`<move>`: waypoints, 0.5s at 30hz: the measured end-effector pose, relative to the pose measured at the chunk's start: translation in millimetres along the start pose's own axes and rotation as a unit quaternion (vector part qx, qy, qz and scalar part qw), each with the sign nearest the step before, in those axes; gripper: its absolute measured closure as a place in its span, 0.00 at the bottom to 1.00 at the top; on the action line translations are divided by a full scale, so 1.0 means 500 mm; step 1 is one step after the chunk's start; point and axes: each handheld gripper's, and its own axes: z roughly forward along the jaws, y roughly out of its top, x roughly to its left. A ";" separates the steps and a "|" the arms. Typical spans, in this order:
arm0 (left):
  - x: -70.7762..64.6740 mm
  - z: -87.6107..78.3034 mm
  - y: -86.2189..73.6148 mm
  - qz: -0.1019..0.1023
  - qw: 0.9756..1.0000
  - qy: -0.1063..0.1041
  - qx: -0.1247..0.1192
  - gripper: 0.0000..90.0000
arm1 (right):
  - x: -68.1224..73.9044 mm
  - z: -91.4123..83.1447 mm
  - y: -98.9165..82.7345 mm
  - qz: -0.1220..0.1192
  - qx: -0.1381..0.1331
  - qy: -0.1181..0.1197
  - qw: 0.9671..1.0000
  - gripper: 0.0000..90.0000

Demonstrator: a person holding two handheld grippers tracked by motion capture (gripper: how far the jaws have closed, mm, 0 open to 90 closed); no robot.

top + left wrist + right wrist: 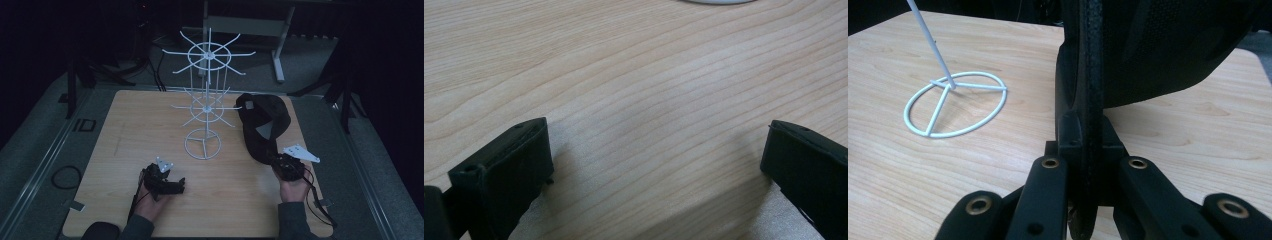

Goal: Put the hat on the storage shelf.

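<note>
One gripper [1088, 200] clamps the black cap's [265, 120] brim.

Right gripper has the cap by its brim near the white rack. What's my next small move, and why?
Probably lift the cap a little higher and carry it toward the rack. The right gripper is clamped on the brim, but most of the cap looks to be resting on the table, and the rack's arms sit higher. The left gripper is open and idle.
</note>
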 end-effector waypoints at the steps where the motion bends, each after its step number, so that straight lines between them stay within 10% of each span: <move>1: 0.000 0.000 0.000 -0.001 1.000 0.000 -0.001 0.00 | 0.001 -0.001 0.001 -0.001 -0.001 -0.002 1.000 0.96; 15: 0.000 0.000 0.000 -0.001 1.000 -0.001 0.000 0.00 | 0.006 -0.016 0.016 -0.015 -0.007 -0.013 1.000 0.96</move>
